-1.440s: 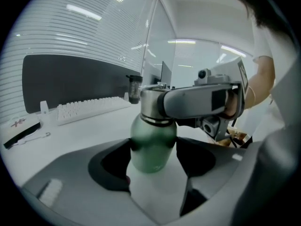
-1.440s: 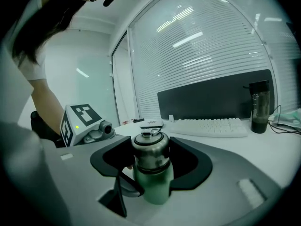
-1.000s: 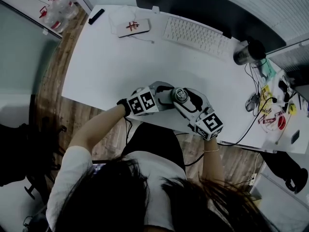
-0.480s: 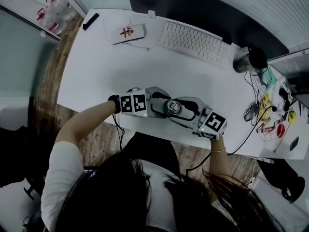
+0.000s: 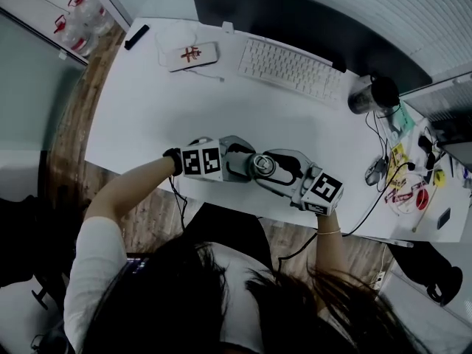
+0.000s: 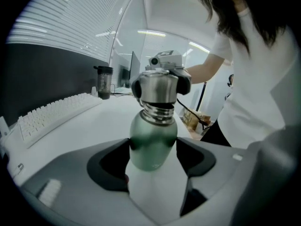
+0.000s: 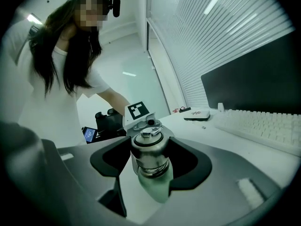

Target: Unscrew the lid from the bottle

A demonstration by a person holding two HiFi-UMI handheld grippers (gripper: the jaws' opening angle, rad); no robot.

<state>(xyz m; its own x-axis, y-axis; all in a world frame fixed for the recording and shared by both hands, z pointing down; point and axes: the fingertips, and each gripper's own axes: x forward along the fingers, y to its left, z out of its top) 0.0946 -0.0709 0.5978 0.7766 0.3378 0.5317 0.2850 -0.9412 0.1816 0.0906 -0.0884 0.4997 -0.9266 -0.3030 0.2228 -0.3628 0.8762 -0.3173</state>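
A green metal bottle (image 6: 153,142) with a steel lid (image 6: 160,86) is held just above the white table (image 5: 147,109) near its front edge. My left gripper (image 6: 153,149) is shut on the green body, a pad pressing each side. My right gripper (image 7: 149,157) comes from the opposite side and is shut on the lid (image 7: 148,149). The threaded neck shows below the lid, and the green body (image 7: 155,185) hangs under it. In the head view the two grippers, left (image 5: 247,164) and right (image 5: 274,168), meet at the lid (image 5: 262,165).
A white keyboard (image 5: 291,68) and a dark monitor (image 5: 295,21) stand at the back. A dark tumbler (image 5: 372,94) is at the back right, with cables and small items (image 5: 405,175) beside it. A white box (image 5: 192,54) and a black remote (image 5: 136,37) lie at the back left.
Both grippers, still on the bottle, have shifted a little to the left in the head view. The left gripper's marker cube has turned.
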